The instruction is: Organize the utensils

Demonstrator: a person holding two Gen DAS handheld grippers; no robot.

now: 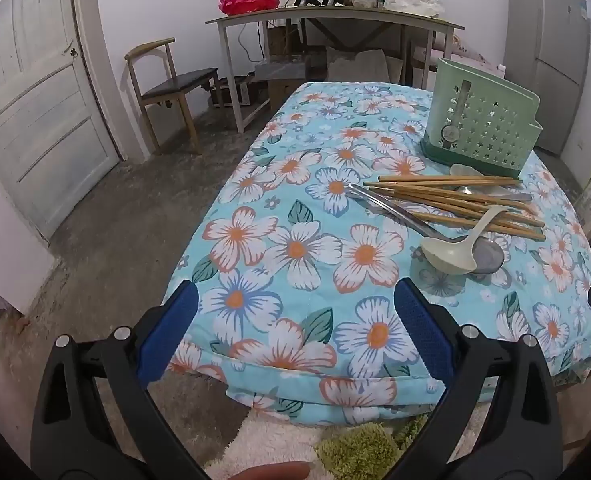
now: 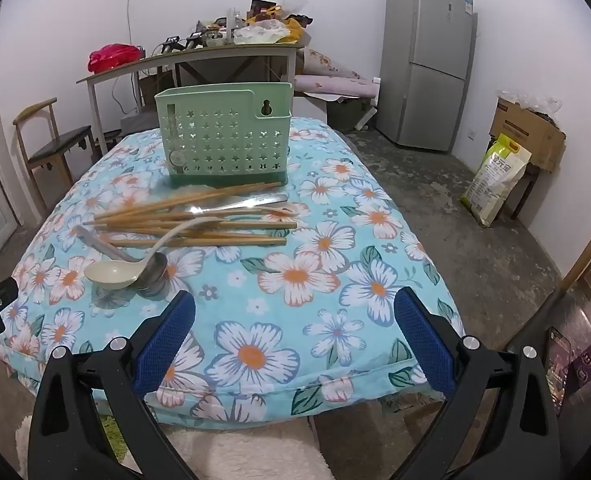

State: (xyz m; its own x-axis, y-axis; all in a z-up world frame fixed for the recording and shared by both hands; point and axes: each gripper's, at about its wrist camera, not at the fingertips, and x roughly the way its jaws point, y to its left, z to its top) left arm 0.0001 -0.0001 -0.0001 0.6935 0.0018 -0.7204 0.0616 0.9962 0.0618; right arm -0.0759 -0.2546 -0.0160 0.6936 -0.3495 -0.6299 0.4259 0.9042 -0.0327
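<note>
**Both grippers wide and empty, utensils piled in front of the caddy**

Your left gripper (image 1: pixel 295 312) hangs over the near edge of the table, its blue-padded jaws spread as wide as they go with nothing between them but the light blue floral quilted cloth (image 1: pixel 295 248) that covers the table. Your right gripper (image 2: pixel 295 316) is in the same condition: jaws fully parted, empty, tilted down toward the cloth near its front edge. Neither touches any utensil.

The utensils lie in one loose heap on the cloth, ahead of both grippers. The bundle of tan wooden chopsticks (image 2: pixel 199 226) is spread roughly crosswise, some sticks overlapping others. A cream plastic soup ladle (image 2: pixel 113 274) rests with its bowl on the near side of the heap and its handle arching up over the chopsticks. Just beside that bowl, touching it, sits the round bowl of a long-handled stainless steel ladle (image 2: pixel 155 270), its handle running under the pile. At least one more shiny metal utensil handle (image 2: pixel 255 201) lies among the sticks on the far side; you cannot tell its type.

Behind the heap, close to the farthest chopsticks, stands the pale green perforated plastic utensil caddy (image 2: pixel 223 136), upright on its darker green base. From these views its inside is hidden.
</note>
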